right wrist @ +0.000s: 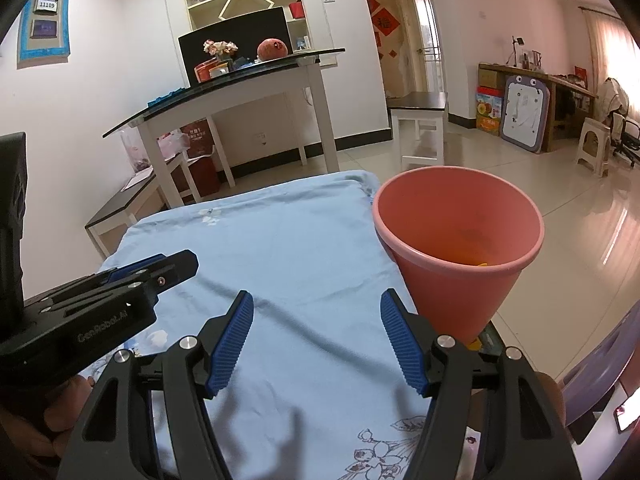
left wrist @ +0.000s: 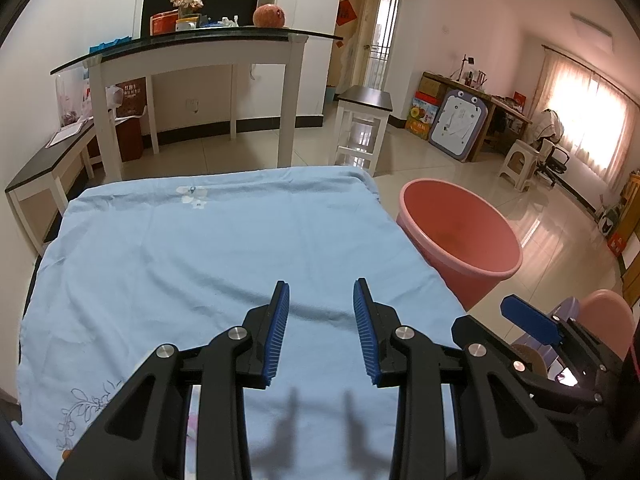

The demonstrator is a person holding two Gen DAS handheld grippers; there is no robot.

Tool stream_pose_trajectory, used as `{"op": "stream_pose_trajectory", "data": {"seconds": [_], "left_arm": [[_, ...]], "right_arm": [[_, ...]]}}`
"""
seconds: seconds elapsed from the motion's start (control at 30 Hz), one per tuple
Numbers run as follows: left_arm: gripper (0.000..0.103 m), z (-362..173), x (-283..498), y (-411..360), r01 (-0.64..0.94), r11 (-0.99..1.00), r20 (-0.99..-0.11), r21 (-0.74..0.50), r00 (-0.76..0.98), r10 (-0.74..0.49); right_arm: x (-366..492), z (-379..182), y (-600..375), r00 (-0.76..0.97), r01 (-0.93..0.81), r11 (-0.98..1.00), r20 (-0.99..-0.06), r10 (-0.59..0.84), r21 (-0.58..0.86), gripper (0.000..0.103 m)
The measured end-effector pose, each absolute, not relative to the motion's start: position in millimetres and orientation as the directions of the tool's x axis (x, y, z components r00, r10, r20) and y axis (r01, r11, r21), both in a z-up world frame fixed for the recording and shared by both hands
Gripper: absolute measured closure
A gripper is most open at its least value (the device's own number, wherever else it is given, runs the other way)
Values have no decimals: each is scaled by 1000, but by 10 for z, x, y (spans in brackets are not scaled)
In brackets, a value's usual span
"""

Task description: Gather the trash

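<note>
A pink plastic bucket (left wrist: 460, 232) stands at the right edge of the table covered by a light blue cloth (left wrist: 200, 248). It also shows in the right wrist view (right wrist: 456, 240), with something orange-yellow at its bottom (right wrist: 478, 262). My left gripper (left wrist: 321, 292) is open and empty above the cloth. My right gripper (right wrist: 316, 300) is open and empty above the cloth, just left of the bucket. The right gripper's blue finger shows in the left wrist view (left wrist: 528, 320); the left gripper's body shows in the right wrist view (right wrist: 120, 292). No loose trash shows on the cloth.
A white table with a glass top (left wrist: 192, 46) stands behind, carrying flowers, boxes and a round orange thing. A low dark bench (left wrist: 48, 168) is at the left. A white stool (left wrist: 362, 128) stands on the tiled floor. A purple chair (right wrist: 600, 380) is at the right.
</note>
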State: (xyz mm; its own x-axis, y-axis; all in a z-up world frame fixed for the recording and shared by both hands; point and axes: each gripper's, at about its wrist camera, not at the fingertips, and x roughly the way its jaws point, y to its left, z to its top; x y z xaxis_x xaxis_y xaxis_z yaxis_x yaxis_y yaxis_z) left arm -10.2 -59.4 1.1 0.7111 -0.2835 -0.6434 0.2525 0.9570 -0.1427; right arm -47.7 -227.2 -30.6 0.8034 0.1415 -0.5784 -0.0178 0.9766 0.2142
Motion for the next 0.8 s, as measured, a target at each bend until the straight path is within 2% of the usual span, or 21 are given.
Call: {"op": "stream_pose_trajectory", "data": {"seconds": [0.8], "left_arm": [[69,98,-113,-613,263,957,-637,-124,718,-280]], "right_arm": [[-517,-279,-2256,805,-17,974,-575,147,225,37]]}}
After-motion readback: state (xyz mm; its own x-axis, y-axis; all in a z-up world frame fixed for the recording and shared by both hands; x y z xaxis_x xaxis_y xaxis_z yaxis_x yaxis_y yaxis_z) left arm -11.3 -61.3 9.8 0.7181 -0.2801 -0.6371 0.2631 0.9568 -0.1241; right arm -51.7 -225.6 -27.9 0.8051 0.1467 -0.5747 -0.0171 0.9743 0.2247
